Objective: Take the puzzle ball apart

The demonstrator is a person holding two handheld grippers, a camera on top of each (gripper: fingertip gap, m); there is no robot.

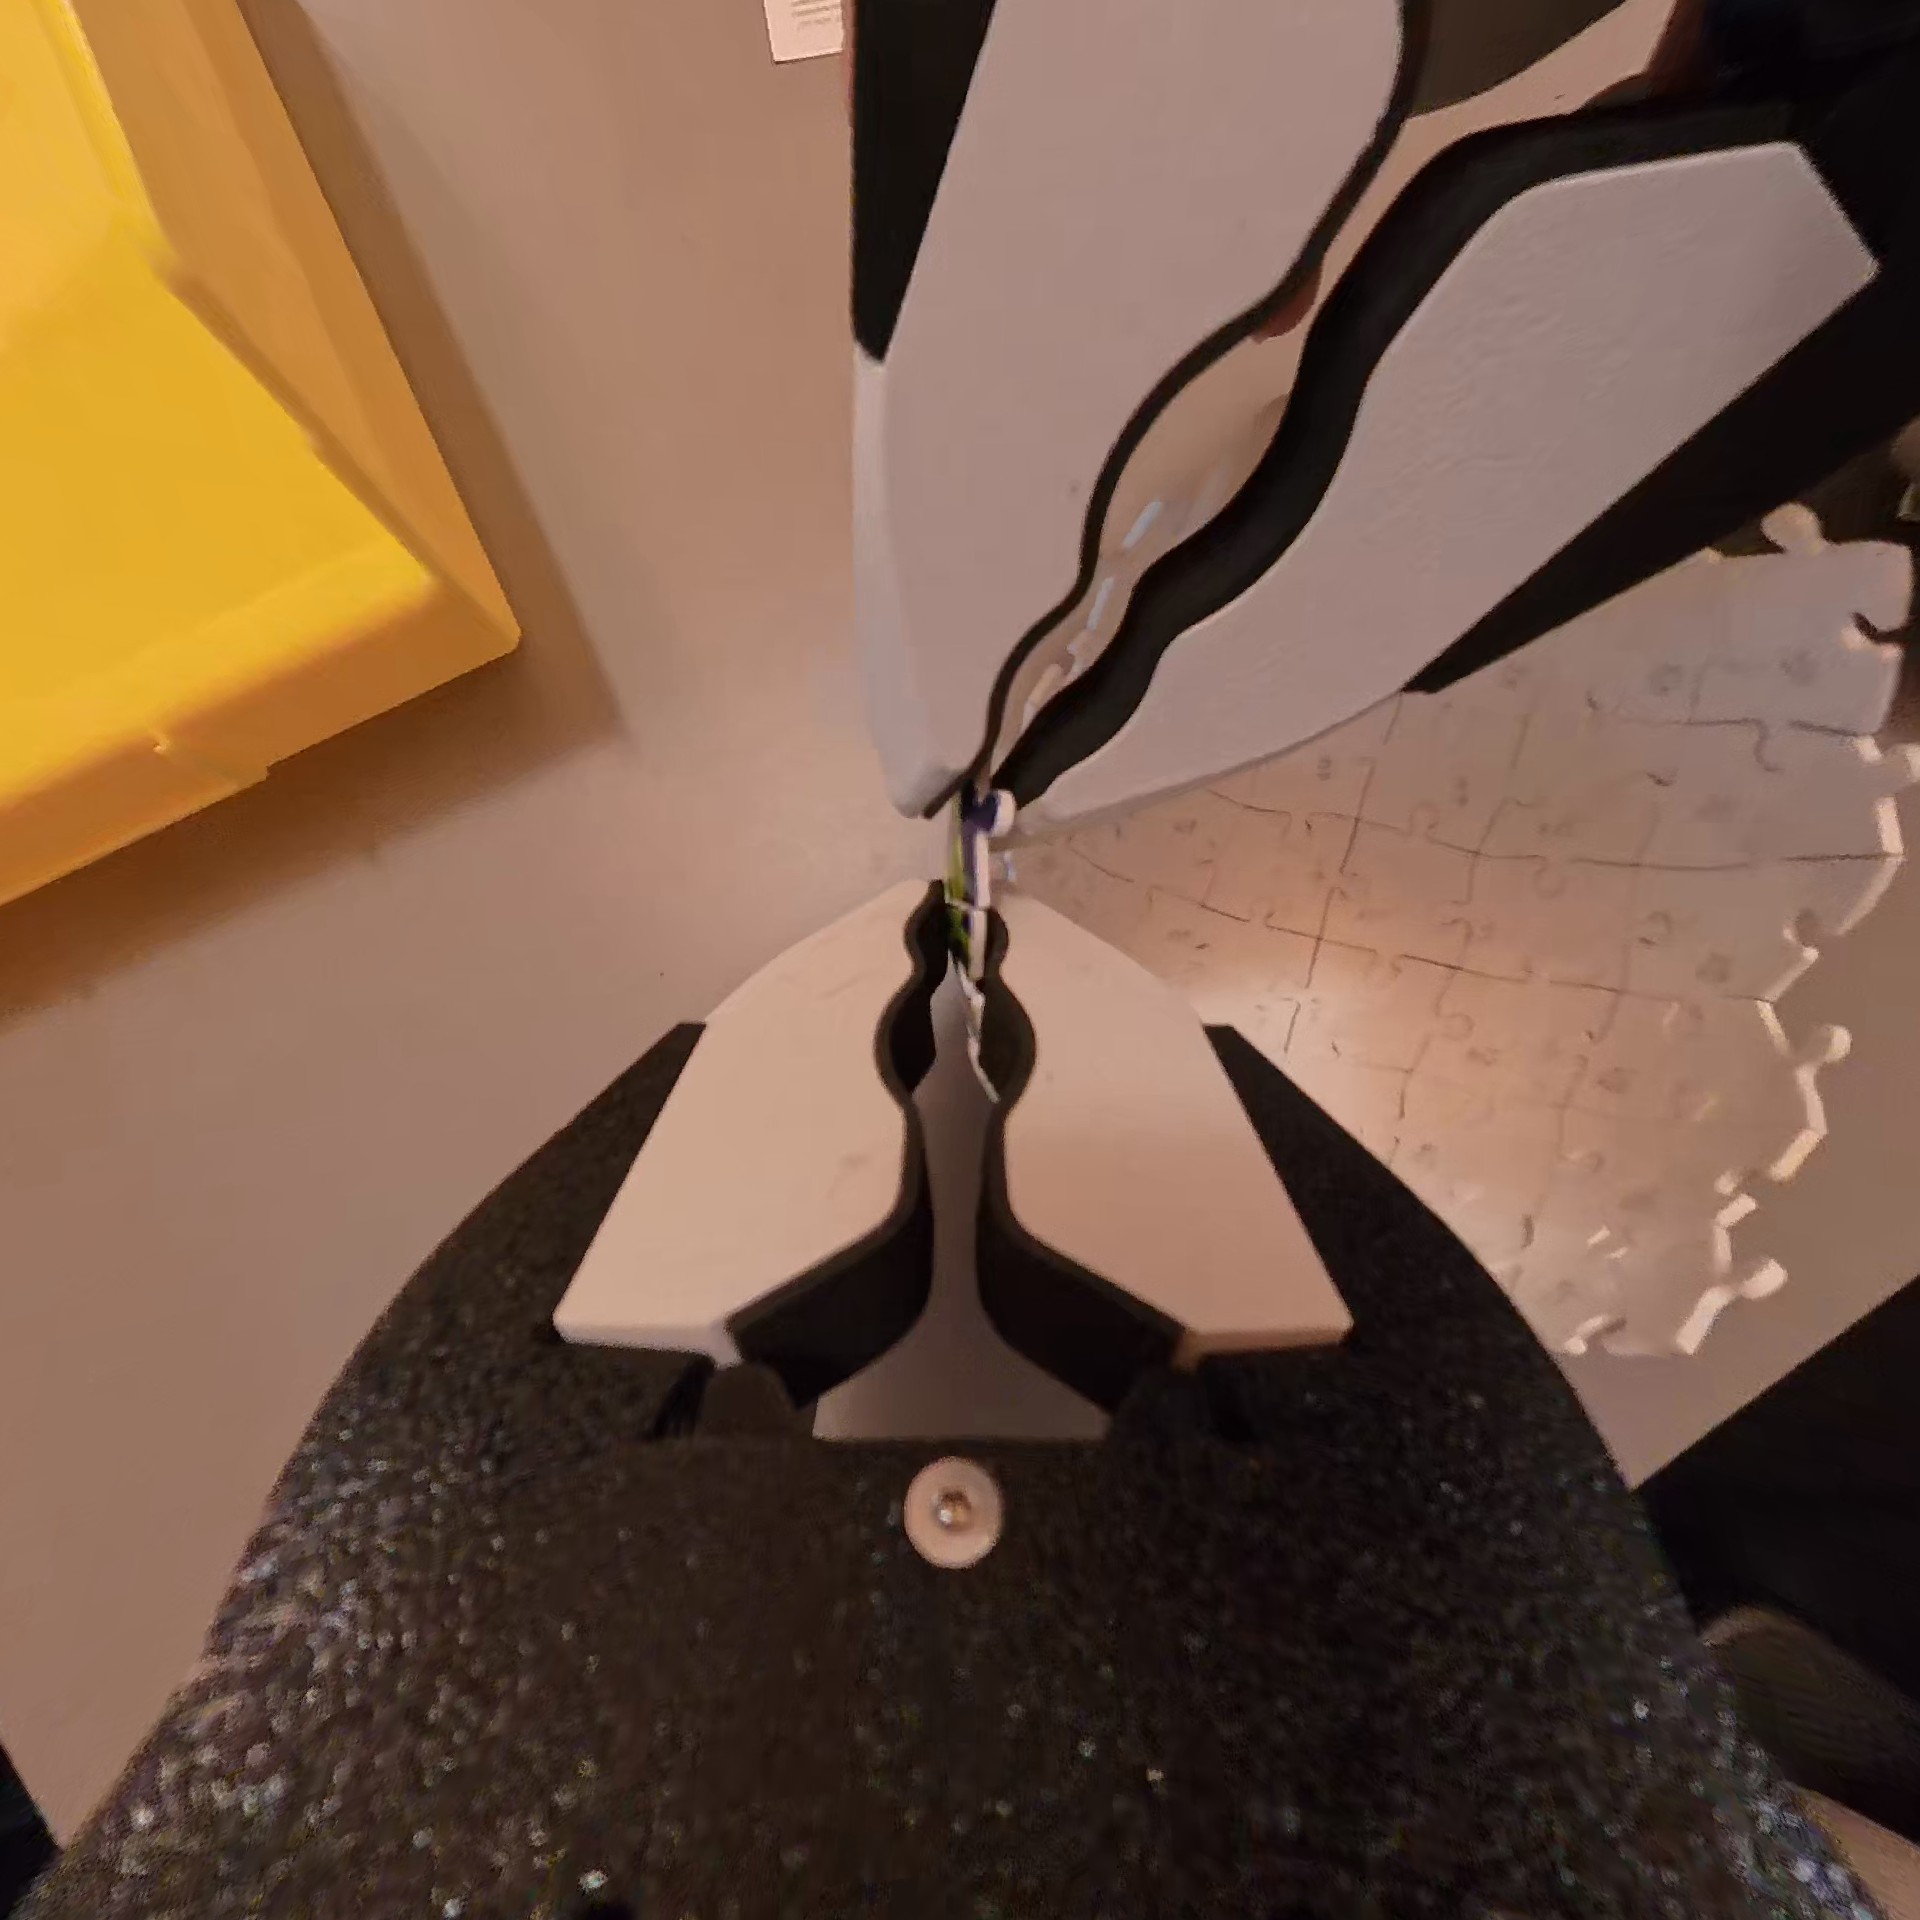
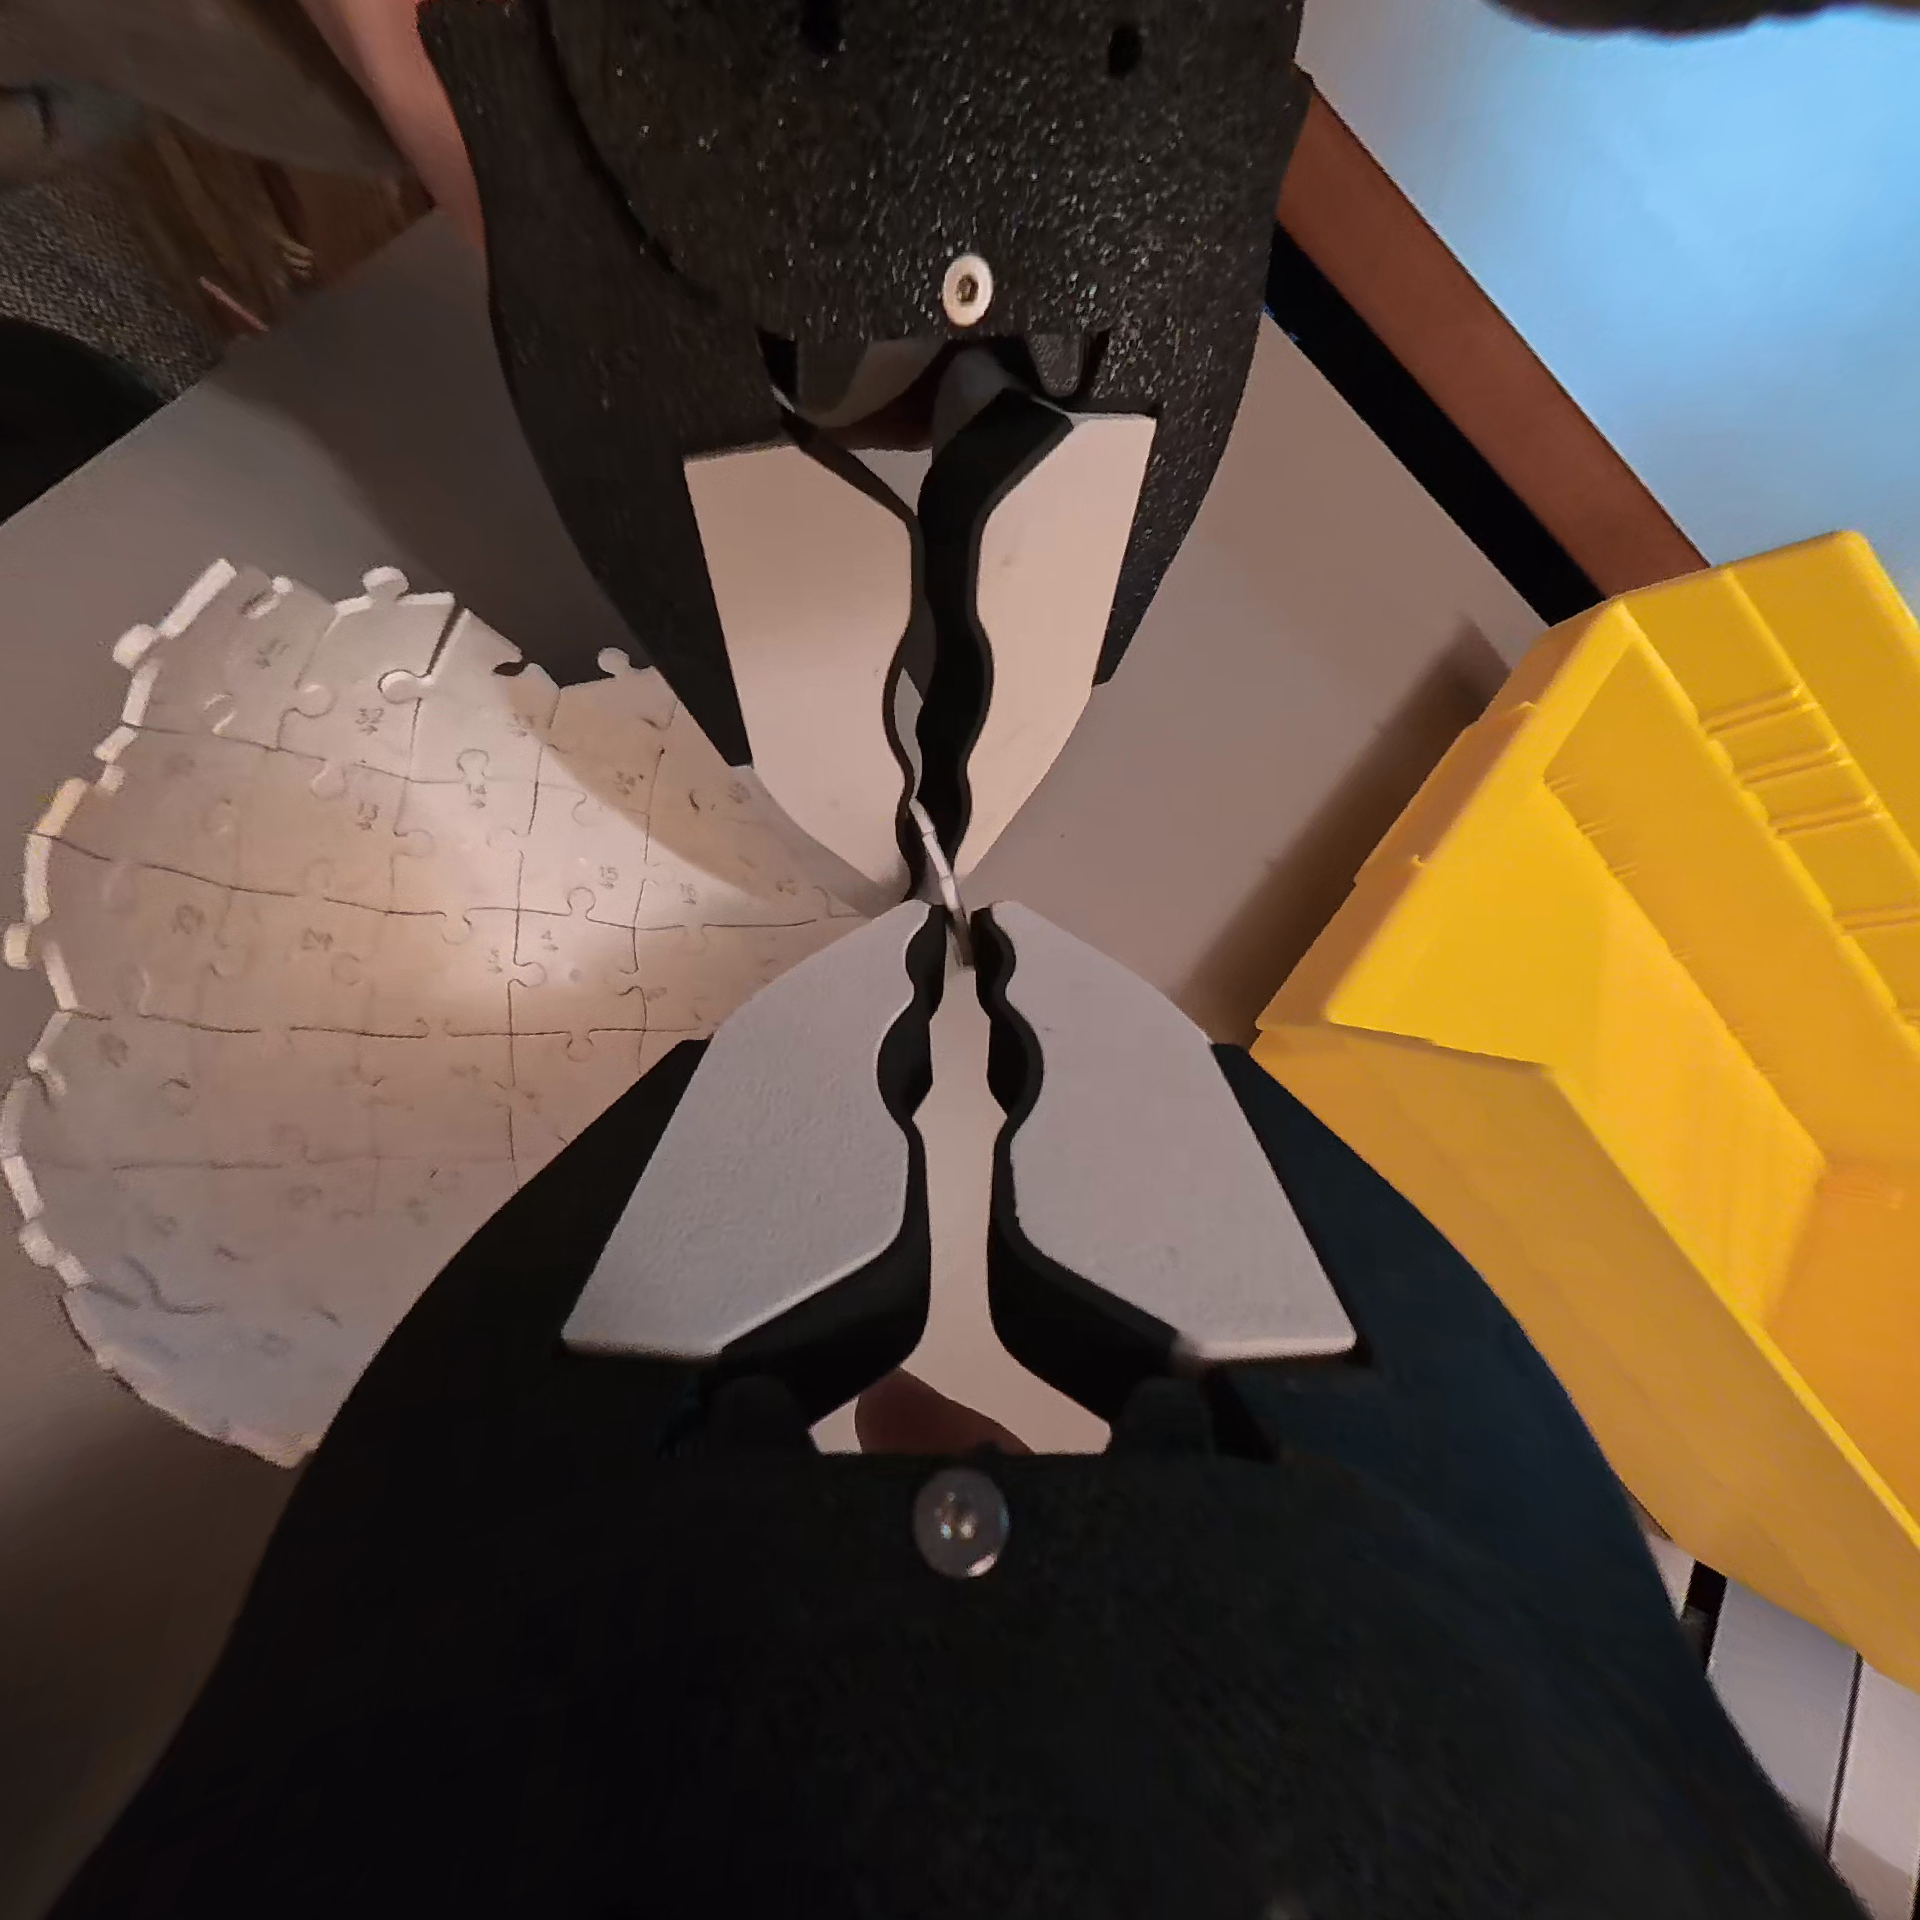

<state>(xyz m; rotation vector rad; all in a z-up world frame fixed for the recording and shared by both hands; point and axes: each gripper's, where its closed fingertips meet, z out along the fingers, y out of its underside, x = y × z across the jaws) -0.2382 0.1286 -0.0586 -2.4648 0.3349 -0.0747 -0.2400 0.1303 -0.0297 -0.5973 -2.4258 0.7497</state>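
a: grippers?
b: left gripper (image 1: pixel 961 914) and right gripper (image 2: pixel 961 925), tip to tip, both pinch one thin flat puzzle piece (image 1: pixel 977 862).
a: ball?
b: open white curved jigsaw shell (image 2: pixel 312 935) on the grey table (image 2: pixel 1247 727), yellow plastic bin (image 2: pixel 1610 987) opposite.

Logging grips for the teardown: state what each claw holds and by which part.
Both claws pinch the same small puzzle piece, held edge-on between them: the left claw grips one end, the right claw the opposite end. The remaining puzzle shell lies unheld on the table.
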